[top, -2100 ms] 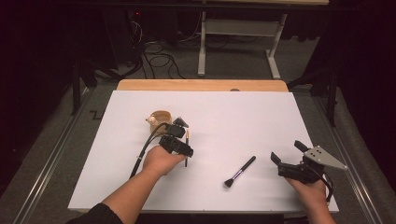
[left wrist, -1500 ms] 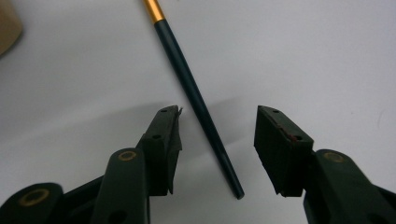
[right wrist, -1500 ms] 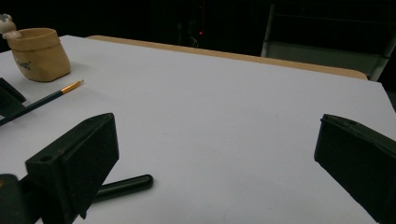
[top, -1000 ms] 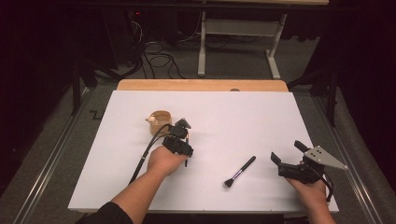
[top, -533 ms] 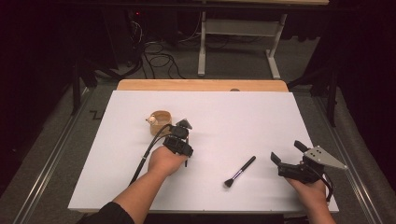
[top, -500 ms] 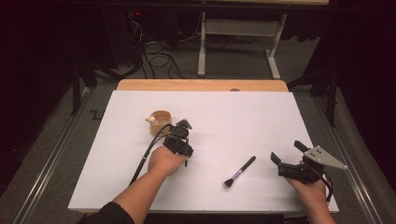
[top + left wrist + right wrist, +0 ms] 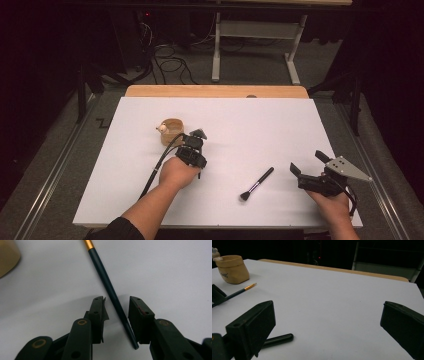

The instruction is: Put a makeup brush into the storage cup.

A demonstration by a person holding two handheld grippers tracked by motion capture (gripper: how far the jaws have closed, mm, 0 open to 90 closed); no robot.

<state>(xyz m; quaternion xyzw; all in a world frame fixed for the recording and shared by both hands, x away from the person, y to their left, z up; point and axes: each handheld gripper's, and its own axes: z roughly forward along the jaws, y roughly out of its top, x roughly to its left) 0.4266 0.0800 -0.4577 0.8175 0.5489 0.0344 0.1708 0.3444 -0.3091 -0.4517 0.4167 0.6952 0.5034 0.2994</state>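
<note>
- Left gripper view: left gripper [image 7: 116, 312] set low over the white table [image 7: 175, 270], jaws parted, with the slim dark-handled brush [image 7: 112, 293] lying between them.
- Handle's long axis: from the lower middle of the frame up toward the top, leaning left, with a gold band at the upper end (bristle end beyond the frame, cannot tell its state).
- Handle's tail end just beside the inner face of the right-hand jaw, perhaps touching; a clear gap on the side of the left-hand jaw. Not yet gripped.
- Handle crossing the gap at a slant, not square to the jaw faces; closing now would probably turn the handle a little before holding it.
- Tan cup [image 7: 7, 257] at the upper left corner of this frame, near the brush but apart from it.
- High view: left gripper [image 7: 192, 150] left of the centre of the frame, just beside the tan cup [image 7: 171, 131].
- Right gripper [image 7: 320, 175] at the lower right, jaws wide apart and holding nothing, resting on the table.
- Second brush, a black makeup brush [image 7: 257, 183], lying free between the two hands, nearer the right one, bristles toward the lower left, handle toward the upper right.
- Right gripper view: rounded black handle end [image 7: 278, 339] just beside the left-hand jaw; slim brush [image 7: 239, 292] and tan cup [image 7: 233, 268] far at the upper left.
- Judgement: slim brush clearly belonging to the left hand; only closing remains.
</note>
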